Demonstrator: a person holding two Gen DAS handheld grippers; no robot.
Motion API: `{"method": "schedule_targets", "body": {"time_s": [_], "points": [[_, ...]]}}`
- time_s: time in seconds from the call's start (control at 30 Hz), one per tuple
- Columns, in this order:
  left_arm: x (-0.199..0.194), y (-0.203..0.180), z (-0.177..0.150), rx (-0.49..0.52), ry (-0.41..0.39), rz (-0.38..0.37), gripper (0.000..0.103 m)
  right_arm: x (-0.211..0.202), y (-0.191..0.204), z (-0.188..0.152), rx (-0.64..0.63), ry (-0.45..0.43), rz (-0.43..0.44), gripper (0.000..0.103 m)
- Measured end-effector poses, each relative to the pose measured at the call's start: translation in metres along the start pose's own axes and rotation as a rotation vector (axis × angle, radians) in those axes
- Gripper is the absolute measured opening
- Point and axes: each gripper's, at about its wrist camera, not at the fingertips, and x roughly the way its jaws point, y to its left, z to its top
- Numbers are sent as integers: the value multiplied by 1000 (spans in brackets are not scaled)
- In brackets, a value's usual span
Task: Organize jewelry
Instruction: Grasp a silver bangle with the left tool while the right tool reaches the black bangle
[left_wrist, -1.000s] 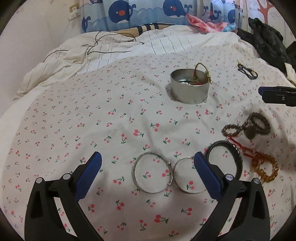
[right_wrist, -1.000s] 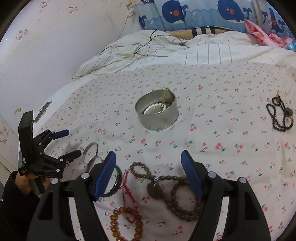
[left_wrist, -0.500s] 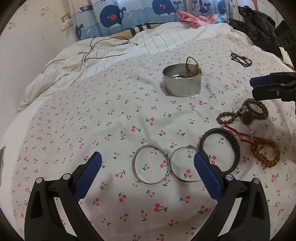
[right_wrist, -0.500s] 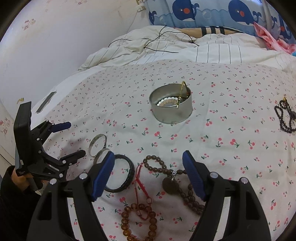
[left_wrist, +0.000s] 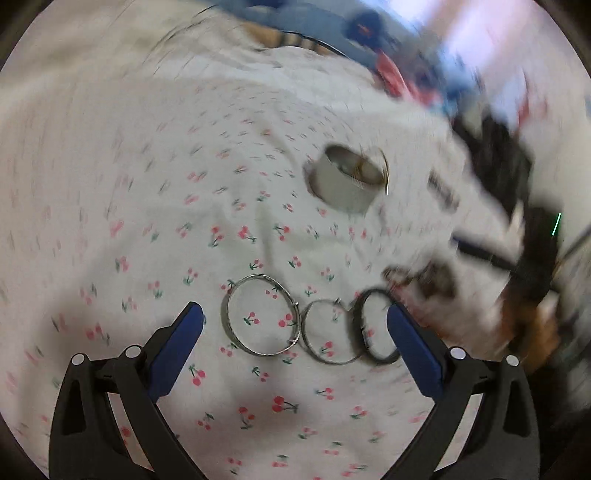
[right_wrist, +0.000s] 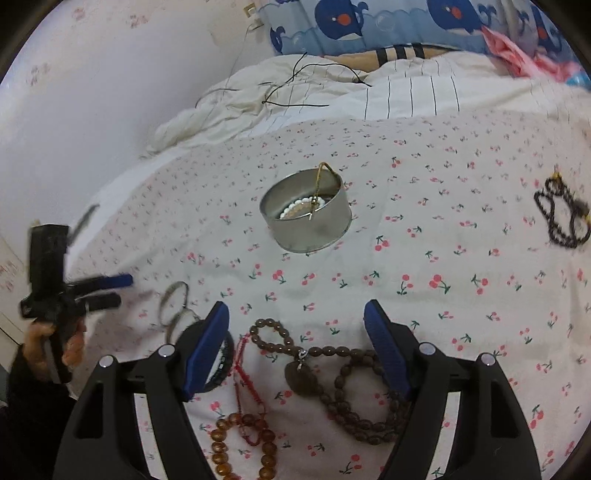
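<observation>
1. Jewelry lies spread on a bed's cherry-print sheet (right_wrist: 424, 258): three bangles in a row, namely a large silver bangle (left_wrist: 261, 315), a smaller silver bangle (left_wrist: 327, 332) touching it, and a dark bangle (left_wrist: 376, 326) touching that one.
2. Left tool (left_wrist: 295, 343) hangs over that row, its blue pads spread wide with all three bangles showing between them, nothing gripped.
3. Left wrist view is badly smeared (everything beyond the bangles streaks), so the beads at its right edge are hard to make out.
4. Metal tin (right_wrist: 306, 214) stands farther up the bed, holding a white bead string, with a gold piece hooked over its rim.
5. Right tool (right_wrist: 297, 341) stands wide open and empty above a brown bead strand with pendant (right_wrist: 332, 380).
6. Amber bead bracelet (right_wrist: 243, 443) with red cord is partly cut off by the tool's body.
7. Black bead bracelet (right_wrist: 561, 218) lies well apart at the right.
8. A hand (right_wrist: 70, 343) grips the left tool's handle, blurred.
</observation>
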Motion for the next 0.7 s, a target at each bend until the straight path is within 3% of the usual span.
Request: {"method": "schedule_targets", "body": {"time_s": [0.07,0.13,0.4,0.47,0.53,0.7], "points": [[-4,18,1,-103,-12,-74,96,1,3,0,-3,10,41,73],[-2,24,1,-135,-14,-83,96,8,12,-2,-30,47,92,73],[37,20,-2,-62,43,77,96,41,89,-27,-315,92,57,73],[47,22,-2,-53,56,94,90,51,103,-32,-377,85,24,73],[55,22,0,-32,73,91,68,62,114,-35,-439,83,2,73],[69,15,-1,54,96,134,55,92,112,-31,-452,170,39,56]]}}
